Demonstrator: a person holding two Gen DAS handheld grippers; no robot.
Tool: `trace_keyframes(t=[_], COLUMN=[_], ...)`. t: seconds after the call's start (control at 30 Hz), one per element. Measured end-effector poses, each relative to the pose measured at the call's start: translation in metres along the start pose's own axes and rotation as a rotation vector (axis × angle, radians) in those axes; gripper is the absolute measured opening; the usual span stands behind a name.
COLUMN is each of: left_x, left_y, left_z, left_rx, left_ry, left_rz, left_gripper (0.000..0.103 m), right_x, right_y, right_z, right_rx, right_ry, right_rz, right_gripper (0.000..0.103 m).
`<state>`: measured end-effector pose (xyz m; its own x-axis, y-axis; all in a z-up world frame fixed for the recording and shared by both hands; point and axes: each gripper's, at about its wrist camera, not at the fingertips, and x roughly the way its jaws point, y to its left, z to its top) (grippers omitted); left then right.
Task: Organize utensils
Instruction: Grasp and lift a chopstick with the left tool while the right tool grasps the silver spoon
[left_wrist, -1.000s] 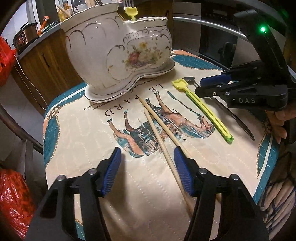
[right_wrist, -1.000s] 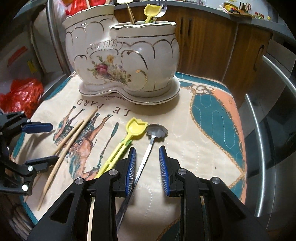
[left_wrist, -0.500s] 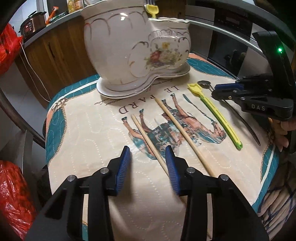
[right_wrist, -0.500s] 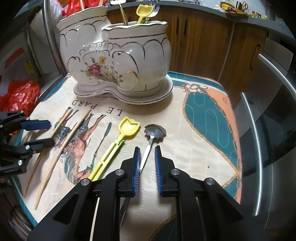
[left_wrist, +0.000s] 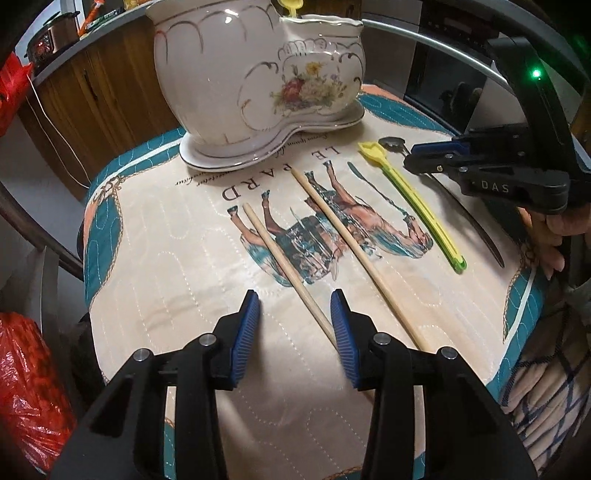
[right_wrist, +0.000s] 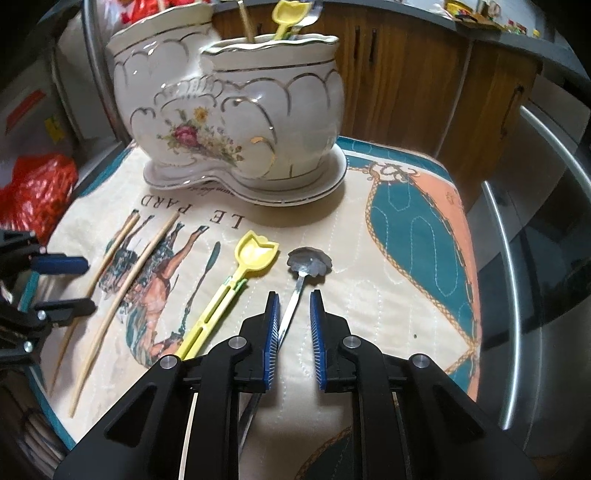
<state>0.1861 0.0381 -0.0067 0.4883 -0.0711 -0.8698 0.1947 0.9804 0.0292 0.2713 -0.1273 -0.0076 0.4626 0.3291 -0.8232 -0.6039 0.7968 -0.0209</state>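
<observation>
Here, left claw (left_wrist: 293, 314) released, jaws astride a chopstick (left_wrist: 284, 264) flat on the tabletop (left_wrist: 177, 266). Right claw (right_wrist: 293, 317) narrowly released around the spoon (right_wrist: 304, 273) handle, pads not pressing; holder (right_wrist: 236, 110) behind.

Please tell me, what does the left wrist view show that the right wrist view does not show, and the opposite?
Only the left wrist view: a person's hand holding the right gripper, and a cooker on the counter at the far left.

Only the right wrist view: a wooden stick and a metal utensil standing in the holder.

Both views: the white floral ceramic utensil holder, two wooden chopsticks, the yellow plastic tulip-shaped spoon, the metal shell-shaped spoon, the printed horse cloth and a red plastic bag.
</observation>
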Motion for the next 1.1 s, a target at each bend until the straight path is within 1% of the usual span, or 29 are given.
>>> trace_keyframes(t=[0.07,0.17,0.23,0.27,0.3,0.33,0.37,0.4,0.47,0.5,0.63,0.7,0.77,0.87,0.97,1.03,1.07,1.1], left_x=[0.000,0.002,0.001,0.001,0.000,0.000,0.002,0.002,0.002,0.002,-0.002,-0.009,-0.019,-0.037,-0.050,-0.057,-0.058,-0.058], left_y=[0.001,0.003,0.007,0.011,0.016,0.026,0.034,0.039,0.047,0.048,0.045,0.045,0.048,0.051,0.058,0.060,0.060,0.060], left_z=[0.000,0.001,0.001,0.001,0.001,0.000,0.000,-0.001,-0.002,-0.003,-0.004,-0.003,-0.003,-0.001,0.001,0.001,0.002,0.003], left_rx=[0.002,-0.003,-0.016,-0.027,-0.048,-0.090,-0.121,-0.143,-0.175,-0.181,-0.178,-0.177,-0.183,-0.193,-0.213,-0.214,-0.214,-0.212], left_ry=[0.010,0.015,0.014,0.010,0.004,-0.002,-0.003,-0.005,-0.011,-0.013,-0.031,-0.057,-0.098,-0.190,-0.262,-0.299,-0.306,-0.296], left_rz=[-0.007,-0.022,-0.030,-0.032,-0.041,-0.064,-0.088,-0.109,-0.156,-0.163,-0.143,-0.135,-0.128,-0.124,-0.122,-0.118,-0.116,-0.135], left_gripper=[0.041,0.040,0.037,0.029,0.020,0.015,0.008,0.005,0.005,0.005,0.004,0.004,0.004,0.004,0.004,0.004,0.005,0.004], right_x=[0.000,0.000,0.000,-0.001,-0.001,-0.002,-0.003,-0.004,-0.008,-0.010,-0.019,-0.026,-0.035,-0.047,-0.057,-0.062,-0.064,-0.066], right_y=[0.001,0.000,0.001,0.002,0.001,0.000,-0.001,-0.001,-0.003,-0.004,-0.010,-0.015,-0.018,-0.021,-0.023,-0.023,-0.023,-0.023], right_z=[0.000,0.000,0.001,0.000,0.000,0.000,-0.001,-0.001,0.000,0.000,0.001,0.002,0.003,0.004,0.006,0.008,0.009,0.011], right_rx=[-0.006,-0.001,0.000,0.001,0.002,0.009,0.016,0.020,0.032,0.039,0.063,0.078,0.094,0.114,0.129,0.130,0.129,0.126], right_ry=[0.005,0.005,-0.003,-0.007,-0.010,-0.014,-0.018,-0.021,-0.031,-0.037,-0.067,-0.092,-0.122,-0.165,-0.209,-0.233,-0.242,-0.248], right_rz=[0.003,0.025,0.020,0.017,0.012,0.016,0.021,0.023,0.034,0.039,0.060,0.078,0.093,0.109,0.133,0.142,0.146,0.151], right_gripper=[0.018,0.011,0.007,0.004,0.004,0.004,0.004,0.004,0.004,0.004,0.004,0.004,0.004,0.004,0.004,0.004,0.004,0.004])
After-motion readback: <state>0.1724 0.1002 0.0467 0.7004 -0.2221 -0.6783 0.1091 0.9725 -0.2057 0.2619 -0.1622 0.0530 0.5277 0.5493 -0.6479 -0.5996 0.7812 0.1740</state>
